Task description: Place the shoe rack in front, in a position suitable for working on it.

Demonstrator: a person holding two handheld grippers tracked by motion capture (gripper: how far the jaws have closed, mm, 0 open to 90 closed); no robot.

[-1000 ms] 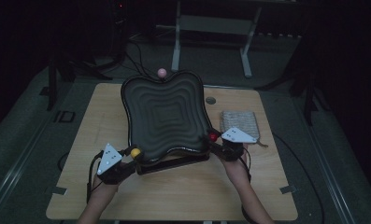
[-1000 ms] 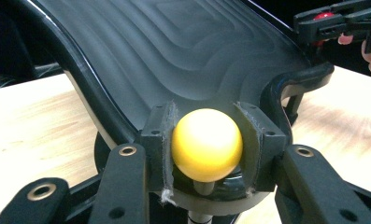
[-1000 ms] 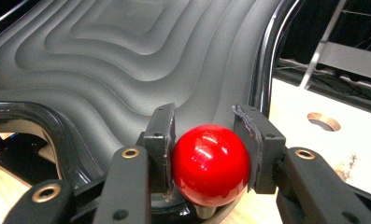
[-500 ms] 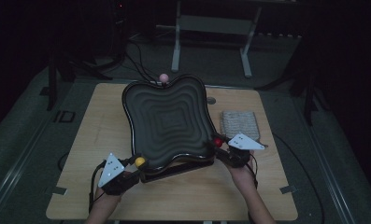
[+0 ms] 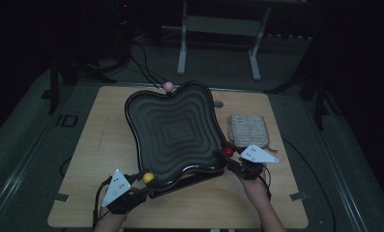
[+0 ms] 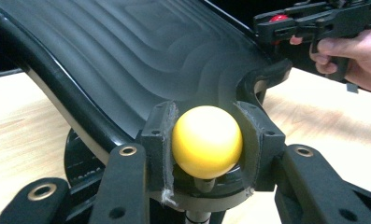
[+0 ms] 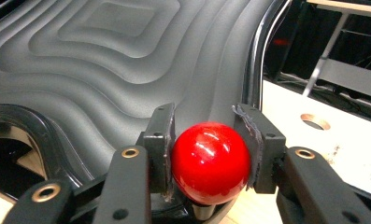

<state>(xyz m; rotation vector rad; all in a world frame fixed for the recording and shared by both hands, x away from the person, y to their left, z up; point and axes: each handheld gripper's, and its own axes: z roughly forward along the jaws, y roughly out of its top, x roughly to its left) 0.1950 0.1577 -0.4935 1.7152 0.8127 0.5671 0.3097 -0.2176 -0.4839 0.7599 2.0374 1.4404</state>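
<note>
Light wooden table [image 5: 97, 145] in a dark room, grey floor around it, a metal stand [image 5: 218, 29] and cables behind the far edge. On the table: a big black tray [image 5: 175, 133] with wavy stepped ridges and a lobed rim, sitting on a dark base, tilted with its near edge over the table's front half. Grey knitted cloth [image 5: 247, 130] lies flat just right of the tray; a small round hole [image 5: 218, 104] in the tabletop is near the tray's far right corner. Tray has ball knobs on stems at its corners: pink knob [image 5: 168, 86] at the far edge, yellow knob [image 5: 148, 177] at the near left corner, red knob [image 5: 228, 152] at the near right corner. Left gripper [image 5: 131, 191] comes in from bottom left of the high view, held in the person's hand, jaws partly spread and pinching the yellow knob; in the left gripper view the knob [image 6: 206, 141] sits between both pads with the pads pressing its sides. Right gripper [image 5: 238, 162] at the right near corner, held in the person's right hand [image 5: 255, 186], jaws also partly spread and clamped on the red knob; right gripper view shows the ball [image 7: 210, 163] squeezed between the two pads, tray surface rising beyond it. Both grey three-cornered plates face up.
</note>
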